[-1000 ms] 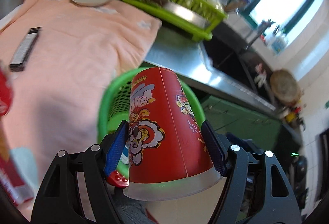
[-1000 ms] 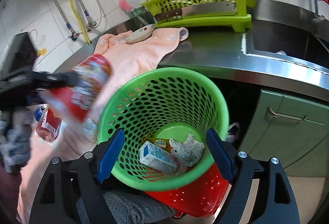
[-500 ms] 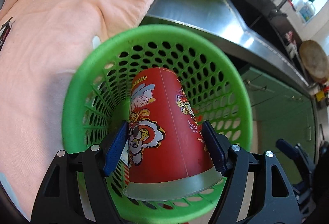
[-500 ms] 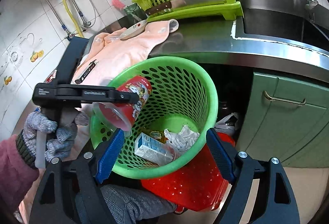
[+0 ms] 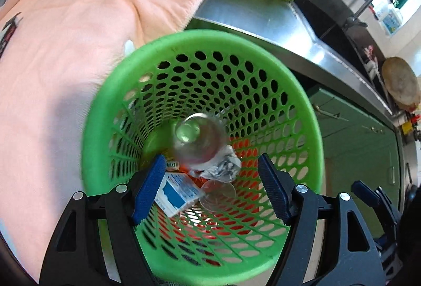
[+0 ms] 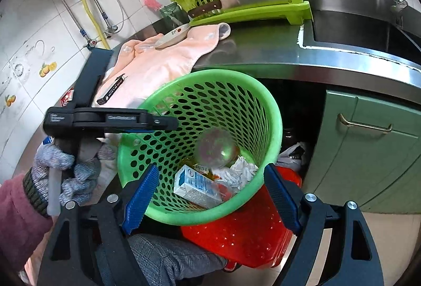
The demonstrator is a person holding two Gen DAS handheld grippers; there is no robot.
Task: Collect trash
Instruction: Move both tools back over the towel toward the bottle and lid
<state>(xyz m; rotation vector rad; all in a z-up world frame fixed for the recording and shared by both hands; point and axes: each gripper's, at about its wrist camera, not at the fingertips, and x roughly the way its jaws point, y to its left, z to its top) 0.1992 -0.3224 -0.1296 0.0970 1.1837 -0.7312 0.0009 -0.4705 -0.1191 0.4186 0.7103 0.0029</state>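
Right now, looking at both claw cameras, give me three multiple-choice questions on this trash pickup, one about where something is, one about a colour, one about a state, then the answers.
1. Where is the red paper cup?
A. on the pink towel
B. inside the green basket
C. in the dish rack

2. What colour is the bin under the green basket?
A. red
B. yellow
C. white

3. What is the state of the left claw?
A. shut on the cup
B. shut on the milk carton
C. open, holding nothing

Answers:
1 B, the blurred cup shows within the basket walls, above the milk carton and crumpled paper.
2 A, a red perforated bin shows below the basket.
3 C, the blue pads stand wide apart with only the basket interior showing between them.
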